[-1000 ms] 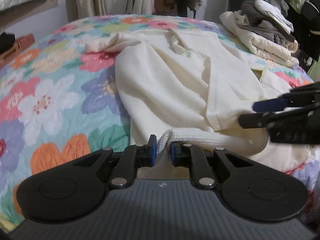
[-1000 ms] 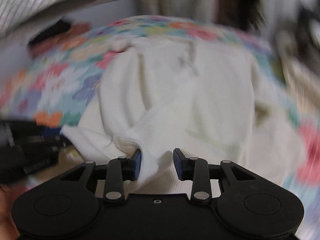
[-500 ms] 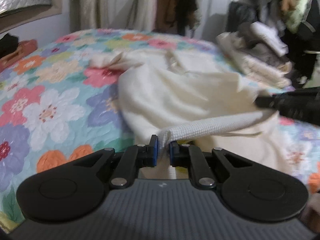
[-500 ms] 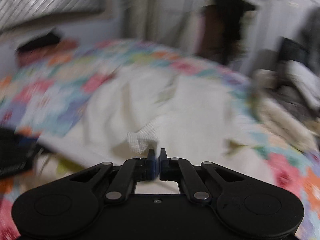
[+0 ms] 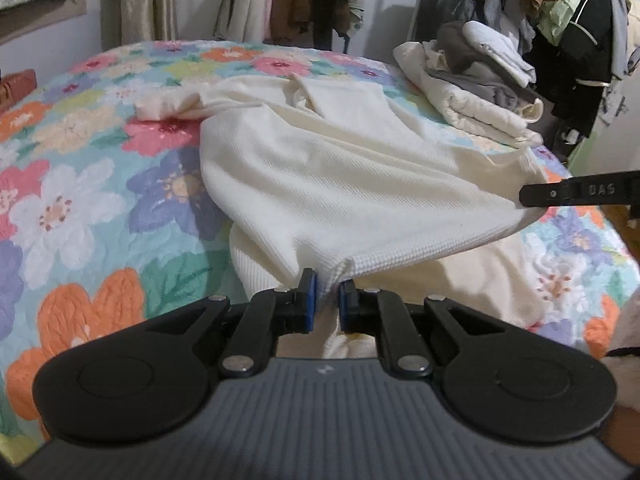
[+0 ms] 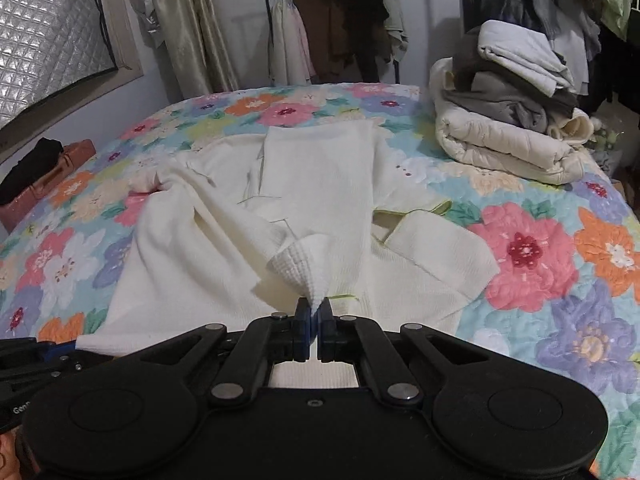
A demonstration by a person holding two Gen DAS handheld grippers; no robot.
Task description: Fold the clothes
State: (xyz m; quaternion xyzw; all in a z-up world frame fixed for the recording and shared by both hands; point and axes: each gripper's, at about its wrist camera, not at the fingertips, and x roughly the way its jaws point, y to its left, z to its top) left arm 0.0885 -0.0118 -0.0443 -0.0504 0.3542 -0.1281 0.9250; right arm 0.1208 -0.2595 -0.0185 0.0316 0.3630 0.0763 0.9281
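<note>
A cream waffle-knit garment (image 5: 340,168) lies spread over the flowered bedspread (image 5: 80,184). My left gripper (image 5: 328,294) is shut on its near hem, and the hem is lifted off the bed. The hem runs taut to the right, where my right gripper (image 5: 524,198) pinches the other end. In the right wrist view the same garment (image 6: 312,184) stretches away from me, and my right gripper (image 6: 314,314) is shut on a bunched corner of its hem. The left gripper's black body (image 6: 36,360) shows at the lower left there.
A pile of folded clothes (image 6: 516,120) sits at the bed's far right corner. Hanging clothes on a rack (image 6: 332,20) stand behind the bed. A brown bag (image 6: 44,184) rests by the wall at the left. A dark heap of clothes (image 5: 576,28) is at the right.
The right gripper closed on the garment's hem and lifted it. Both grippers rose and the hem between them pulled taut off the bed.
</note>
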